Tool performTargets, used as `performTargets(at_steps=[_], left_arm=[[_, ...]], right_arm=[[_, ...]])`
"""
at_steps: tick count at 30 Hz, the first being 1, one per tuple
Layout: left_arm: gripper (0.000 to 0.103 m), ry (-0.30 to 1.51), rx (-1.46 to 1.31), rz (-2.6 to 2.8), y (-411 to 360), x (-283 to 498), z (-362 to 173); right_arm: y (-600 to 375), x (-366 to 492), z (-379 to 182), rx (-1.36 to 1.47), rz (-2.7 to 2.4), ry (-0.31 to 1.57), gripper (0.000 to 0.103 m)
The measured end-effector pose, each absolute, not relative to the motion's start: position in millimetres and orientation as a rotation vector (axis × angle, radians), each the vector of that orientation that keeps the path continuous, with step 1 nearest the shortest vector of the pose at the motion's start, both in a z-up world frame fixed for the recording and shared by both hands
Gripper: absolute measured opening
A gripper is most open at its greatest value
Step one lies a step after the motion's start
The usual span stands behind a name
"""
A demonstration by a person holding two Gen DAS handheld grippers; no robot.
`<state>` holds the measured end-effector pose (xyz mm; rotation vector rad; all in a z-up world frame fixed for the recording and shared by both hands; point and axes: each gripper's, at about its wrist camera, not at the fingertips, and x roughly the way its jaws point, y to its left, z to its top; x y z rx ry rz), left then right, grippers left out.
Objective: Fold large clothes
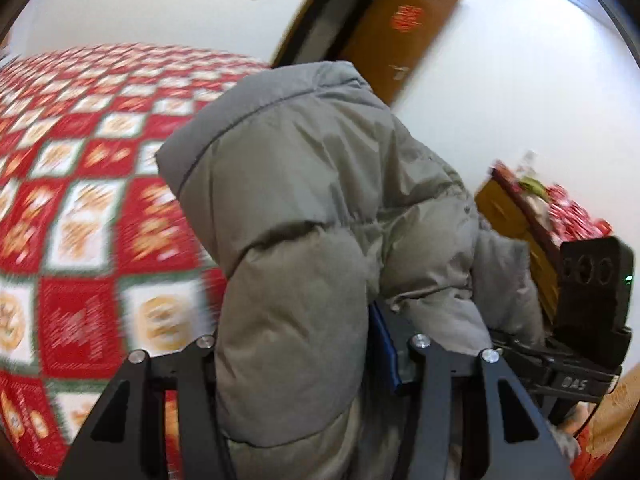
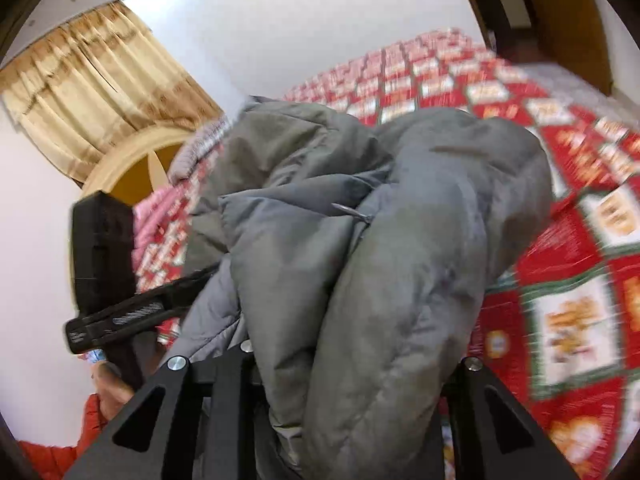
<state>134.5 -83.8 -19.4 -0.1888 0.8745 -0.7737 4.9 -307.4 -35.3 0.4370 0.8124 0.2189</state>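
While both grippers carry the jacket over the bed, the job now is a clean lay-down. Left side of the left wrist view: red-and-white checked bedspread (image 1: 80, 208), blurred, so there is motion. Centre: grey puffer jacket (image 1: 312, 208) bunched thick between the left gripper (image 1: 312, 360) fingers, which look clamped on a fat padded fold; fingertips hidden by fabric. Right: the right gripper (image 1: 576, 360) seen side-on, buried in the same jacket near its edge, and a brown door (image 1: 400, 32) behind.

Right wrist view, left: curtain (image 2: 92, 92) and the other gripper's black body. Centre: the same jacket heaped over the right gripper (image 2: 340, 368), apparently pinching a wad of it; tips hidden. Right: bedspread.

Judgement: the jacket looks lifted, not flat. To do well, keep both grips firm, pull the hands apart to stretch it, lower it flat onto the bedspread. Slippery puffy fabric may slide out.
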Motion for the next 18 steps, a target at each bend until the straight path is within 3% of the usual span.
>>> performTargets(at_steps=[7, 13, 18], left_arm=[[0.053, 0.859, -0.169, -0.913, -182.1, 148.8, 7.0], [0.053, 0.932, -0.036, -0.816, -243.1, 176.7, -39.9], [0.053, 0.987, -0.042, -0.744, -224.7, 205.7, -69.4]], right_arm=[[-388.2, -19.2, 15.7, 0.398, 0.045, 0.723, 0.028], [-452.3, -0.9, -44.4, 0.486, -0.053, 0.791, 0.028], [-465.5, 20.6, -97.3, 0.557, -0.033, 0.817, 0.028]])
